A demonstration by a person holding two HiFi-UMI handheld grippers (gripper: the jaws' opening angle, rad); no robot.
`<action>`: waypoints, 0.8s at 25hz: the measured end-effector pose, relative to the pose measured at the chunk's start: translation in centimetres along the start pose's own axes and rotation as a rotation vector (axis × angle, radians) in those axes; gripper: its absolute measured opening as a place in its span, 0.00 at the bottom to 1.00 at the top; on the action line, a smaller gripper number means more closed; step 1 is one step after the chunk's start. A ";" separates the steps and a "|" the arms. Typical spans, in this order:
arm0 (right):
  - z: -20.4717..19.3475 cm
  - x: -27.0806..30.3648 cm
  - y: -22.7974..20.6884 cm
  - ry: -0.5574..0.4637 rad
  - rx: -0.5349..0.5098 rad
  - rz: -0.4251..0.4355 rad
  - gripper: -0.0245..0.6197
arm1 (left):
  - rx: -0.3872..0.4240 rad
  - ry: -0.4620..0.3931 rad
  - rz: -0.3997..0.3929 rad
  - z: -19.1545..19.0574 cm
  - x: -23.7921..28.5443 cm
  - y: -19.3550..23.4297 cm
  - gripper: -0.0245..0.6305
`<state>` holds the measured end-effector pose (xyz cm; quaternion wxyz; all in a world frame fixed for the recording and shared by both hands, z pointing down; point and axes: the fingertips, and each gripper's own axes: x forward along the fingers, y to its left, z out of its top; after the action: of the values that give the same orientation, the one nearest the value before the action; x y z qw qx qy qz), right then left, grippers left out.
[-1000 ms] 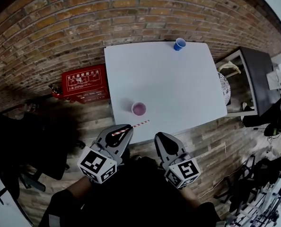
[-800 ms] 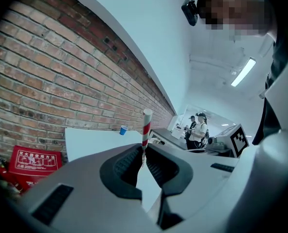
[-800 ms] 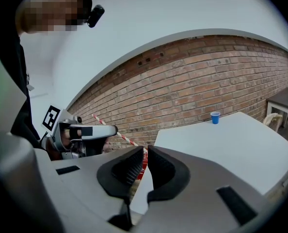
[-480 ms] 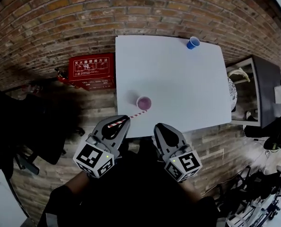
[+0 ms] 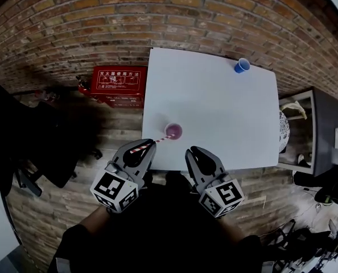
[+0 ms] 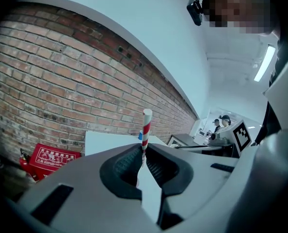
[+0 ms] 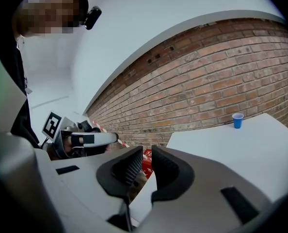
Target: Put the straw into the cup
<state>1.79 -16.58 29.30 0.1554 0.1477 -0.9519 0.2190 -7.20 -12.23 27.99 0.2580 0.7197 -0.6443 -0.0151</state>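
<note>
A pink cup (image 5: 173, 131) stands near the front left corner of the white table (image 5: 214, 107). My left gripper (image 5: 144, 149) is shut on a red-and-white striped straw (image 5: 150, 144) that points right and forward, its far tip at the cup's near rim. In the left gripper view the straw (image 6: 146, 127) rises from between the closed jaws (image 6: 143, 165). My right gripper (image 5: 195, 154) hangs off the table's front edge, right of the cup. Its jaws (image 7: 144, 169) stand slightly apart with nothing between them. The cup is hidden in both gripper views.
A blue cup (image 5: 242, 65) sits at the table's far right corner and shows as the blue cup (image 7: 237, 120) in the right gripper view. A red box (image 5: 119, 86) lies on the floor left of the table. A brick wall (image 5: 157, 16) is behind, a dark cabinet (image 5: 322, 135) to the right.
My left gripper has carried the straw forward toward the pink cup; the straw's tip went from the table's front edge to the cup's rim. The right gripper stays level beside it.
</note>
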 end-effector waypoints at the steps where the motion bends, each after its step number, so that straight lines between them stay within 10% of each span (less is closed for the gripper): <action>1: -0.2 0.2 -0.2 0.002 0.004 0.006 0.12 | -0.005 0.008 0.008 -0.4 0.2 0.2 0.10; 20: -6.9 4.8 -5.0 0.106 0.131 0.109 0.22 | -0.111 0.104 0.096 -7.0 6.1 3.3 0.10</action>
<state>0.74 -18.69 38.78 0.1835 0.0938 -0.9325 0.2965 -6.70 -15.65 37.21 0.3312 0.6725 -0.6618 -0.0010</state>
